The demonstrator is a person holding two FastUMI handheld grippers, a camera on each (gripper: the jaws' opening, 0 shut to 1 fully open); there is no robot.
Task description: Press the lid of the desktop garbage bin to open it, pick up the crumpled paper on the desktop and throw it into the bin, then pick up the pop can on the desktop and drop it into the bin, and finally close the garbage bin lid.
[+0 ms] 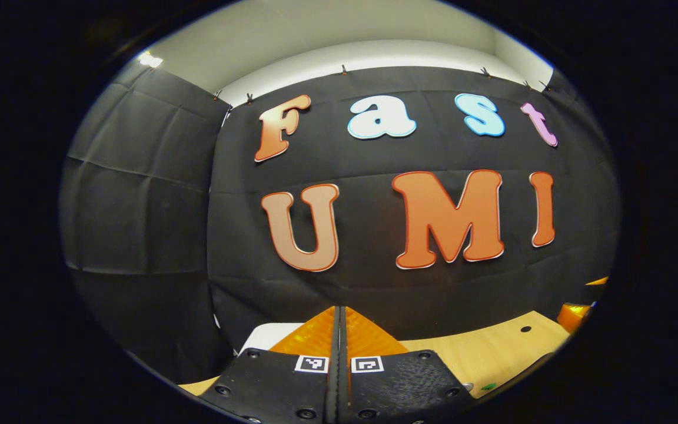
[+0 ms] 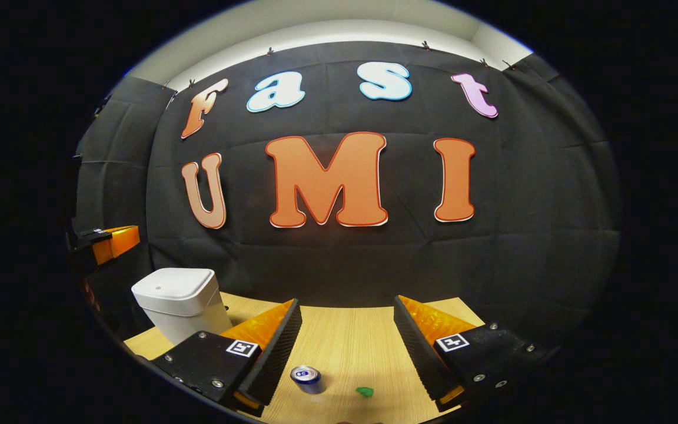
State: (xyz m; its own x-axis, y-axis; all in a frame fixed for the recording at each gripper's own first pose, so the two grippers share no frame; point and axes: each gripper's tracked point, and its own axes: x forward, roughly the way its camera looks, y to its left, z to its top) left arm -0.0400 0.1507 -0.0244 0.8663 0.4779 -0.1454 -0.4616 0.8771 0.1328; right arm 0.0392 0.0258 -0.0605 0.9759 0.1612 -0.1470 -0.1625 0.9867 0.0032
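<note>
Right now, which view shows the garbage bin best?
The right gripper view: the white garbage bin stands whole on the table, lid shut, left of the open right claw. In the left gripper view, a white sliver behind the shut left claw may be it.

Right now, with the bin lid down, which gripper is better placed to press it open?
Probably left. The left gripper is shut, suited to pushing, with a white edge, likely the bin, just beyond its fingers. The right gripper is open over the pop can, the bin off to its side.
</note>
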